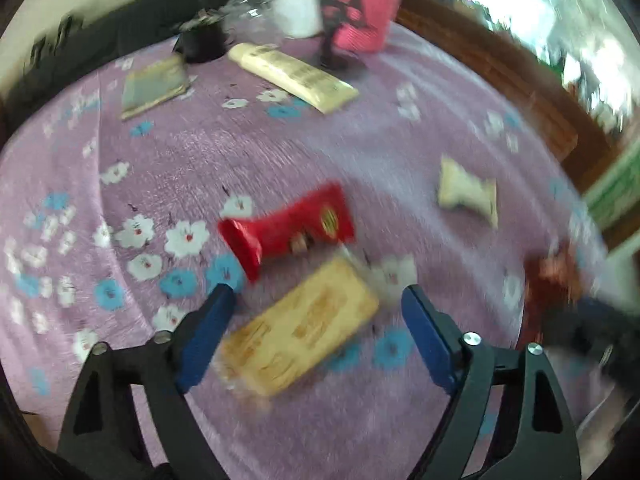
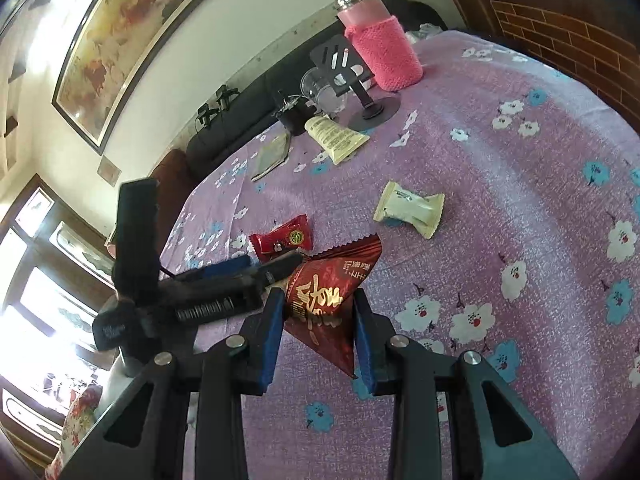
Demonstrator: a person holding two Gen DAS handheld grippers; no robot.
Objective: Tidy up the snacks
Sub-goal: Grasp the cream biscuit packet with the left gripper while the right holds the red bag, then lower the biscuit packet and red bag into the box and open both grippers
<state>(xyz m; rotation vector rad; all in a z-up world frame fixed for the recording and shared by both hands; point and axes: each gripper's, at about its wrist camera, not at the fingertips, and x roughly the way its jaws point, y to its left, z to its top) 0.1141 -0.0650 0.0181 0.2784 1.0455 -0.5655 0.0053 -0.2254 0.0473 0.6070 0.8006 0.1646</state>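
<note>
A tan biscuit pack [image 1: 304, 328] lies on the purple flowered tablecloth [image 1: 200, 152], between the blue fingers of my left gripper [image 1: 316, 300]. Those jaws stand open, with a gap at the pack's right side. Just beyond it lies a red candy packet [image 1: 288, 228] [image 2: 282, 238]. A white candy packet [image 1: 468, 196] [image 2: 408, 208] lies farther right. My right gripper [image 2: 318, 300] is shut on a dark red snack bag [image 2: 328, 300], held above the cloth. In the right wrist view the left gripper [image 2: 256, 266] reaches in from the left, beside the red candy.
At the table's far end stand a pink-sleeved bottle [image 2: 380, 44], a black phone stand [image 2: 360, 80], a clear cup [image 2: 320, 88] and a small black pot [image 2: 296, 114]. A cream tube [image 2: 336, 140] and a flat grey packet [image 2: 272, 156] lie near them. A dark sofa [image 2: 240, 120] runs behind.
</note>
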